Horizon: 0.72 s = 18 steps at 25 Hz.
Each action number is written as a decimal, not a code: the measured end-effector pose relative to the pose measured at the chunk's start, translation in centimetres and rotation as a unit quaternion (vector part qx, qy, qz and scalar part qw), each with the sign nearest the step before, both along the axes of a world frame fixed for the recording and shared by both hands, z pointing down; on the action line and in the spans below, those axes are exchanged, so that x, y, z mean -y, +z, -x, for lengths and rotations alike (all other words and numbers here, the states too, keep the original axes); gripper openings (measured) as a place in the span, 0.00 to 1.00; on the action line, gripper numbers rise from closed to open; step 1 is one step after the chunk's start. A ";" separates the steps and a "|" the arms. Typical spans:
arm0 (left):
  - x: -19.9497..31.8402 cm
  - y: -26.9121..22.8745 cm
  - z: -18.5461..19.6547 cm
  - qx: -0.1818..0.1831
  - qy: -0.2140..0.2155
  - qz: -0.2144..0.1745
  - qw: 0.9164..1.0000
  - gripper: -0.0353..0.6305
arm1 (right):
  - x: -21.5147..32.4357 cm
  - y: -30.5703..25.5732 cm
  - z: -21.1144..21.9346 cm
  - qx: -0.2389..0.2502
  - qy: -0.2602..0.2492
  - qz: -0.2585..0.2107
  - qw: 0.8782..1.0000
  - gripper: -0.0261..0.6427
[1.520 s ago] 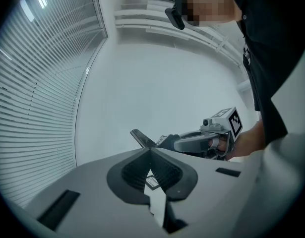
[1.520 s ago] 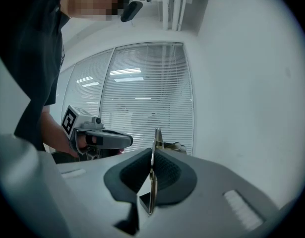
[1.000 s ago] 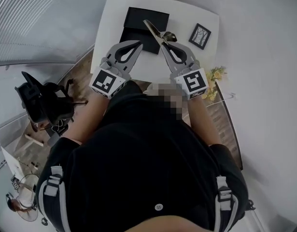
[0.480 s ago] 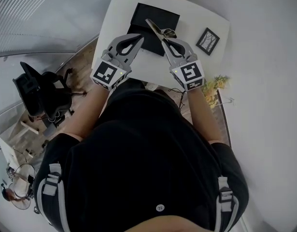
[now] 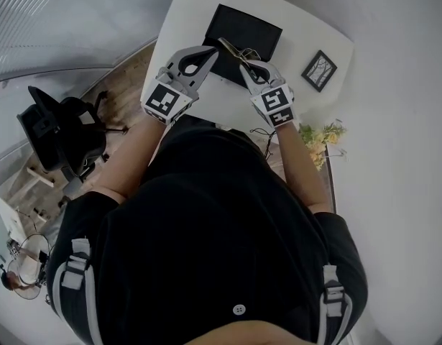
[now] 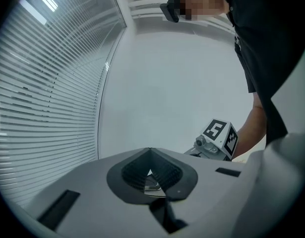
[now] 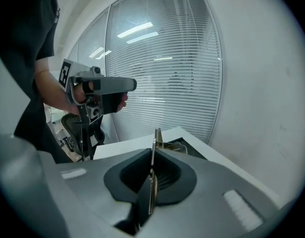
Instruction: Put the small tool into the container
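Observation:
A slim metal tool [image 5: 231, 47] with a brassy end is clamped edge-on in my right gripper [image 5: 247, 66]. Its tip reaches over the near edge of the black container [image 5: 248, 27], which lies at the far side of the white table [image 5: 185, 20]. In the right gripper view the tool [image 7: 154, 142] stands upright between the shut jaws, with the container [image 7: 188, 148] just beyond. My left gripper [image 5: 208, 51] is shut with nothing in it and hovers at the container's near left corner. The left gripper [image 6: 151, 175] points up and away from the table.
A small framed picture [image 5: 320, 70] lies on the table right of the container. Yellow flowers [image 5: 323, 135] stand off the table's right side. A black office chair [image 5: 59, 131] is on the floor at left. Window blinds [image 7: 162, 73] fill the far wall.
Both grippers have moved forward towards the black container. The tool's tip has come over the container's near edge. The right gripper's hold on the tool is unchanged.

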<state>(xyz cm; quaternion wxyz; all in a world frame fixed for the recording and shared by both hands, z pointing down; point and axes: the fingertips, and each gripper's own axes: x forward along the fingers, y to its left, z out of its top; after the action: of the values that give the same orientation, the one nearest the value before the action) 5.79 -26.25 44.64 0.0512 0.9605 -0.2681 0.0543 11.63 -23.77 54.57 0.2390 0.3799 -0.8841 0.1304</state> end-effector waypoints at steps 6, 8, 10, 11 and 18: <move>1.6 1.8 0.7 0.003 -0.004 0.011 1.000 0.06 | 0.6 4.1 1.4 -0.016 -0.017 0.048 0.999 0.07; 2.1 2.2 0.9 0.003 -0.005 0.013 1.000 0.06 | 0.7 5.5 1.6 -0.024 -0.022 0.064 0.997 0.07; 2.4 2.5 0.9 0.003 -0.005 0.016 1.000 0.06 | 0.7 6.7 1.8 -0.029 -0.025 0.079 0.996 0.07; 2.5 2.7 0.9 0.003 -0.003 0.018 1.000 0.06 | 0.7 7.3 1.9 -0.030 -0.027 0.085 0.996 0.07; 3.3 4.0 1.0 0.004 -0.001 0.022 1.000 0.06 | 1.1 10.6 2.8 -0.042 -0.047 0.124 0.990 0.07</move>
<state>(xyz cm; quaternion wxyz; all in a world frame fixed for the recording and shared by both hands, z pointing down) 4.81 -29.54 48.69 0.0718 0.9587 -0.2678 0.0637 8.80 -24.84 65.19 0.3274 0.3107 -0.8668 0.2120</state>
